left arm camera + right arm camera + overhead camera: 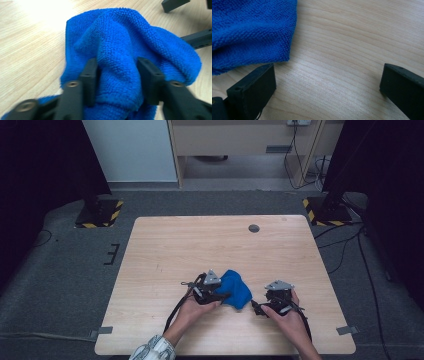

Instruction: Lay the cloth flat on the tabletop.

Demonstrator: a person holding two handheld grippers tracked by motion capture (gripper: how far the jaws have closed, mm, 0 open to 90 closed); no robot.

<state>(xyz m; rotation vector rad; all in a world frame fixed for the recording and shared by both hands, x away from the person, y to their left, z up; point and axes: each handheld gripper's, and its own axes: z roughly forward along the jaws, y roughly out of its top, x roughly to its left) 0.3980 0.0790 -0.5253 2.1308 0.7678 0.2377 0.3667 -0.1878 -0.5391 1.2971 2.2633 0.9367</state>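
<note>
A crumpled blue microfibre cloth (236,290) lies on the wooden table (200,245) near its front edge. My left gripper (224,296) reaches into it from the left. In the left gripper view a raised fold of the cloth (120,50) stands between the parted jaws of my left gripper (116,72), and the pads do not squeeze it. My right gripper (258,304) rests low on the table just right of the cloth. Its jaws (327,82) stand wide apart over bare wood, and a corner of the cloth (249,32) lies beside its left jaw.
A small round grey cap (254,228) sits in the table's far side. Two dark stands with yellow-and-black striped bases (97,212) (325,210) stand on the carpet beyond the table. Cables run along the floor at the right (350,245).
</note>
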